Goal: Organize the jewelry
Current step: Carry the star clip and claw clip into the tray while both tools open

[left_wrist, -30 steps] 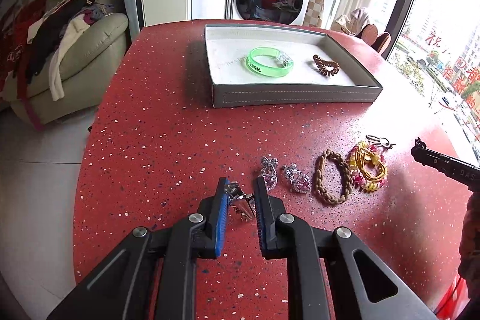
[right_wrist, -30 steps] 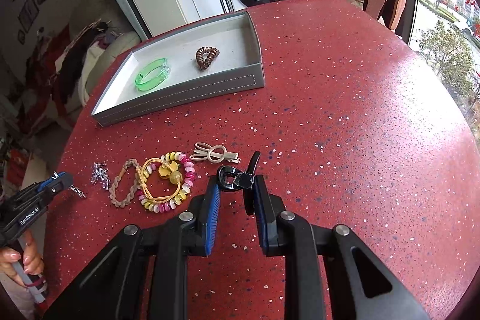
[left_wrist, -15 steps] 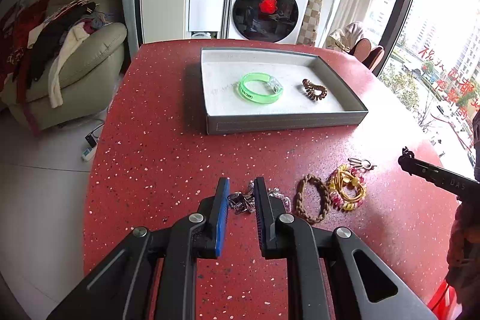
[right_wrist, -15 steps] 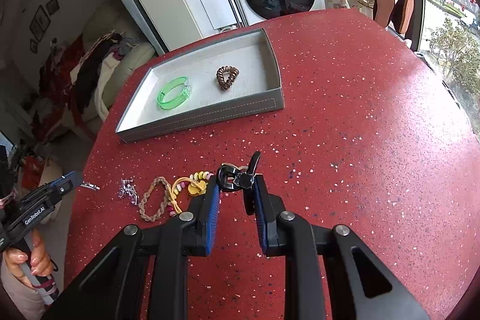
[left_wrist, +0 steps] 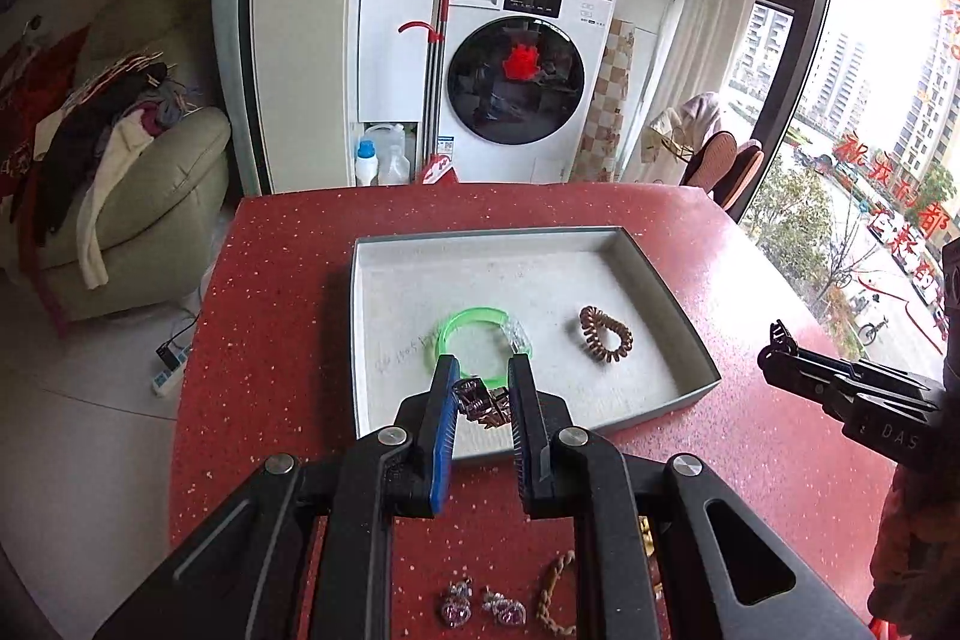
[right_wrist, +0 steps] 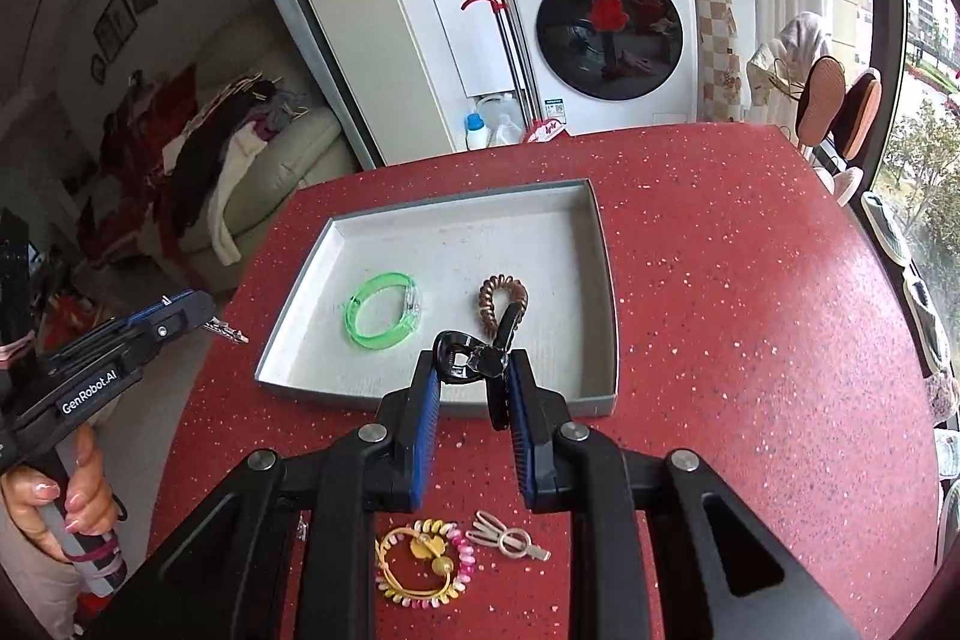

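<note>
Nearest, along the near edge of the red table (left_wrist: 270, 316), several pieces are not yet sorted: two pink-stone earrings (left_wrist: 480, 607) and a braided bracelet (left_wrist: 555, 601) in the left wrist view, a beaded bracelet (right_wrist: 423, 559) and a pale hair clip (right_wrist: 507, 538) in the right.

The left gripper (left_wrist: 483, 394) is closed on a small silver ornament (left_wrist: 477, 400) and hangs over the near wall of the grey tray (left_wrist: 672, 280). The ornament's exact type is unclear, being half hidden between the jaws.

The right gripper (right_wrist: 474, 370) is clamped on a black claw clip (right_wrist: 474, 358) and sits above the same near wall, toward the tray's right side.

Farther in, a green bangle (left_wrist: 480, 340) lies mid-tray and a brown coil hair tie (left_wrist: 606, 334) lies to its right.

Assessment: the placing step is in hand. Carry each piece past the wall, lower it close to the tray floor and open only over bare lining, the ornament left of the bangle, the clip in the near right corner, so that nothing tangles or bounces out.
</note>
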`<state>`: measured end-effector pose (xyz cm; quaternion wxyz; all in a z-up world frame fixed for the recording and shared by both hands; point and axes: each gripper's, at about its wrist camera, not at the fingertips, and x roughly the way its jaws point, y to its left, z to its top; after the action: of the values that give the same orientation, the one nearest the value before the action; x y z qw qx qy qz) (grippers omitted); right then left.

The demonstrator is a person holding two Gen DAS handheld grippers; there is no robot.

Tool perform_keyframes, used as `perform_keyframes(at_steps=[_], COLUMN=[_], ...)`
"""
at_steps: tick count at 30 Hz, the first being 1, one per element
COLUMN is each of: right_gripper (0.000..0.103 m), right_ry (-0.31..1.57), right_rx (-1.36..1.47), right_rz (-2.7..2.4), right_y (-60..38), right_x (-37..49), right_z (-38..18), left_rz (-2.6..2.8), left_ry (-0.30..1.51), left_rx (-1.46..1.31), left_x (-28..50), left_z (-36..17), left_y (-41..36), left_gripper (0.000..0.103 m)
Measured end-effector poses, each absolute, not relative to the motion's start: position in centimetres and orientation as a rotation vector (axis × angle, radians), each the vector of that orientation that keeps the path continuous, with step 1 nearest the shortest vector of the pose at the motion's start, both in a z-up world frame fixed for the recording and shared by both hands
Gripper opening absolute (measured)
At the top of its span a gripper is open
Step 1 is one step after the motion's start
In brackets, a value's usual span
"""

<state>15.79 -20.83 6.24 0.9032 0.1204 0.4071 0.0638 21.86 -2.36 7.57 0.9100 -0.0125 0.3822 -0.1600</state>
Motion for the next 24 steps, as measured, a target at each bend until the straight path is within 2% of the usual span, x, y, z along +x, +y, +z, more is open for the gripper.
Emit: perform_keyframes(at_steps=[6,12,24], right_gripper=[0.024,0.024,0.024], right_ry=[0.861,0.909,1.001], right_rx=[0.255,0.255,0.284], right_rz=[0.117,0.088,0.037], right_y=[-21.3,-21.6,-22.5], right_x=[20.1,23.9,26.6], right_z=[4.9,1.6,-4.4], left_rz=[-0.263,-0.230,-0.197], left_ry=[0.774,0.827,0.887], left_rx=[0.028,0.027,0.112], left_x=[26.6,30.7,32.6], left_z=[6.8,3.6,-2.3], left_y=[-4.1,-4.9,-6.3], left_gripper=[0.036,0.036,0.036])
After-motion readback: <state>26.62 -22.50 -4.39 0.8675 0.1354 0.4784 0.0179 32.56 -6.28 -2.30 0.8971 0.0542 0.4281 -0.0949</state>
